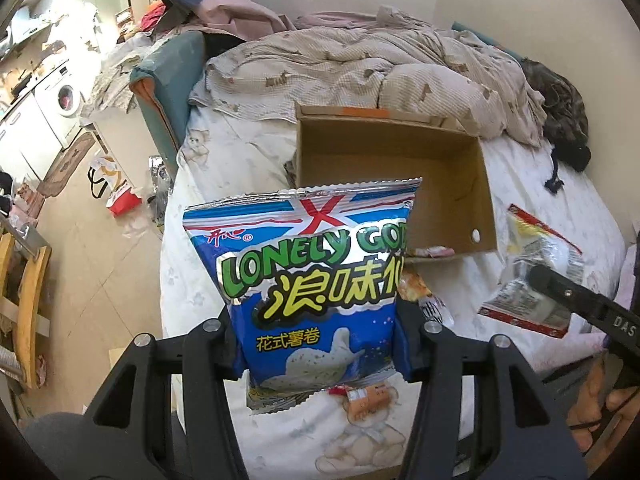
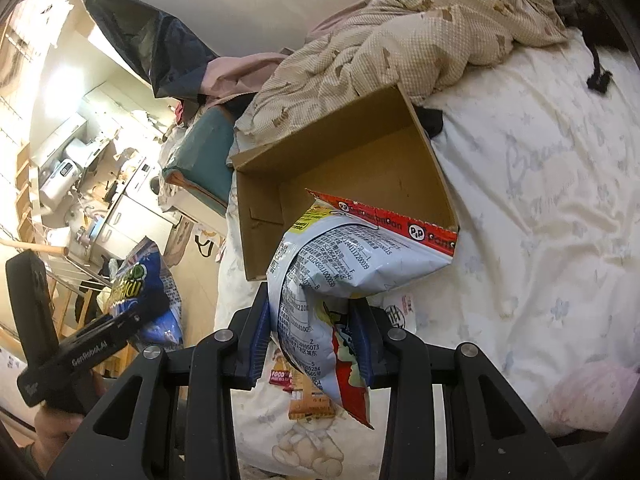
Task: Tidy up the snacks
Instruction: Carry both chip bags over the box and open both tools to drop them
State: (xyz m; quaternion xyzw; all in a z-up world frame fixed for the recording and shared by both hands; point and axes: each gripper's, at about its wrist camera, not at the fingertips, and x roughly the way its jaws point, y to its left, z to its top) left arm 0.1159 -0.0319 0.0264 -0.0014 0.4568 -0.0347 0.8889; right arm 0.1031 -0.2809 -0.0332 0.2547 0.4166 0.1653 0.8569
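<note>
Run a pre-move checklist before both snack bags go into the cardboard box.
1. Left gripper shut on the blue Lonely God bag: ok.
2. Right gripper shut on the red-and-white bag: ok.
3. Cardboard box open on top: ok.
4. Room in the box: ok; only a small pink packet shows inside.
5. Box steady on the soft bed: cannot tell.
6. Both bags over the box opening: not ok; they sit short of its near wall.

Cardboard box (image 1: pixel 394 178) on the bed (image 1: pixel 248 152), crumpled quilt (image 1: pixel 360 64) behind it, small packets (image 1: pixel 434 251) inside.
</note>
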